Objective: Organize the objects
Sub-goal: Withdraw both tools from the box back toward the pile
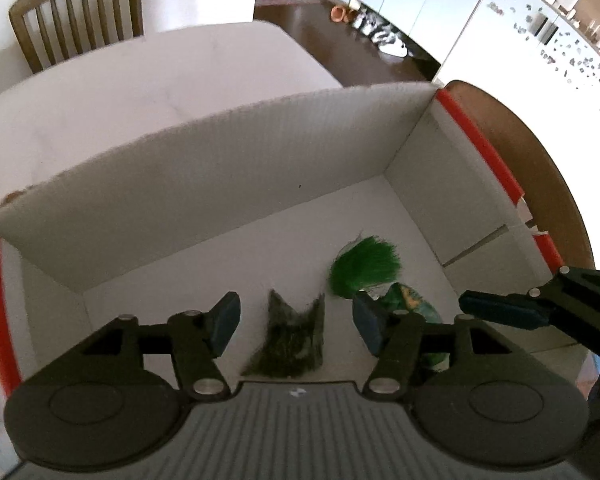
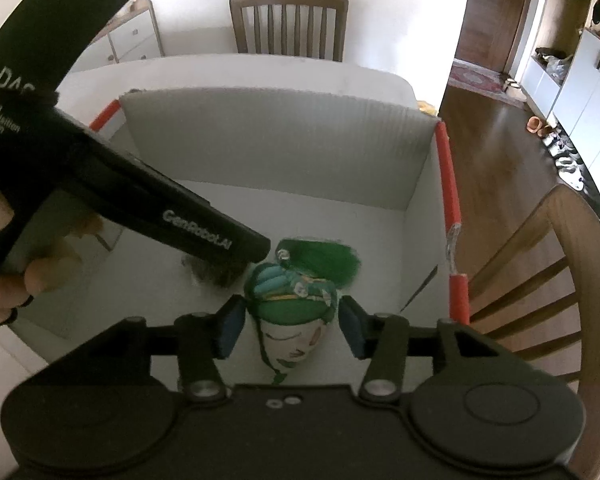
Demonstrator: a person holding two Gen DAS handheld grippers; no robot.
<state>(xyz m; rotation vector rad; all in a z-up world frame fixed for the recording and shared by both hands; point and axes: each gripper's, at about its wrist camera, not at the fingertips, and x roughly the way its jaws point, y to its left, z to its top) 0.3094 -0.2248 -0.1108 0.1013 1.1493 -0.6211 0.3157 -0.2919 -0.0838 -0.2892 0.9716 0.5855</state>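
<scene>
A white corrugated box (image 1: 220, 168) with red edge strips stands on a white table; it also shows in the right wrist view (image 2: 276, 136). On its floor lie a dark green fuzzy piece (image 1: 290, 340), a bright green tassel (image 1: 364, 268) and a green-capped doll head with a painted face (image 2: 292, 320), partly seen in the left wrist view (image 1: 408, 300). My left gripper (image 1: 296, 322) is open above the dark piece. My right gripper (image 2: 290, 326) is open, one finger on each side of the doll head without touching it. The left gripper body (image 2: 140, 200) hides part of the dark piece (image 2: 216, 274).
A wooden chair (image 2: 288, 20) stands behind the table and another (image 2: 556, 280) at its right. The right gripper's finger (image 1: 504, 308) reaches in beside the left one. White cabinets (image 1: 420, 0) and shoes line the far wall.
</scene>
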